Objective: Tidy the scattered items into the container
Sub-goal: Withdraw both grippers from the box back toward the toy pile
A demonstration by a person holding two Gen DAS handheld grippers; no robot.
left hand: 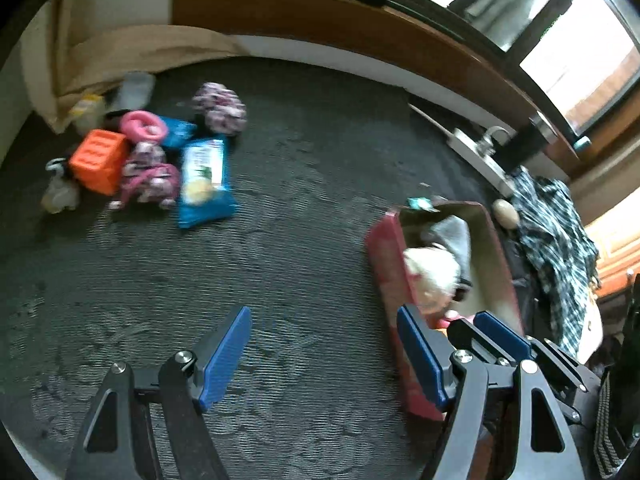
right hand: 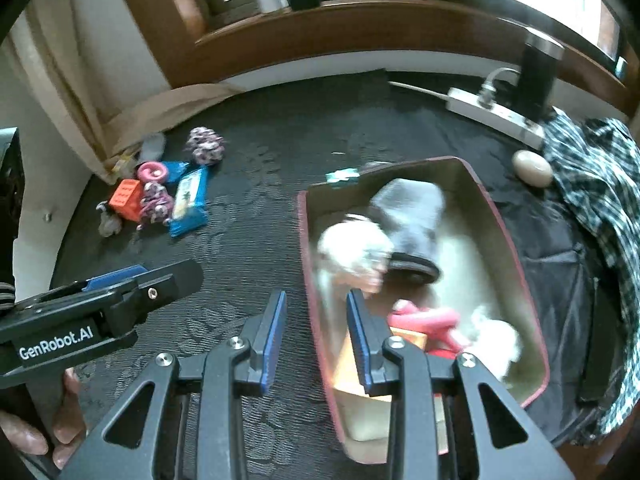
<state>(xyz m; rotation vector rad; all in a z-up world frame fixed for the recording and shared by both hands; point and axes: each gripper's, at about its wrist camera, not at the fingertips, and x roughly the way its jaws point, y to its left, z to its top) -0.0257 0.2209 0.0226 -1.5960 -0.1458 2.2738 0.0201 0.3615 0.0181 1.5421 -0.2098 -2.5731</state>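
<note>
Just right of the left gripper (left hand: 324, 354), whose jaws stand apart with nothing between them, sits the red-rimmed container (right hand: 516, 256) — its near rim under the right gripper (right hand: 316, 340), narrowed and empty. Far ahead-left lies the scattered pile (left hand: 152, 160) — bare dark carpet (left hand: 304, 200) between

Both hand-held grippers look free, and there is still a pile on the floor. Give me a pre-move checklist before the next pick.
1. Left hand-held gripper empty, jaws apart: ok.
2. Right hand-held gripper holds nothing, jaws nearly closed: ok.
3. Red-walled rectangular container has room left: ok.
4. Blue crinkly snack bag lies unobstructed on top: ok.
5. Orange plastic block free of neighbours: not ok, packed in the pile.
6. Beige egg-shaped object belongs to the tidying: cannot tell.
</note>
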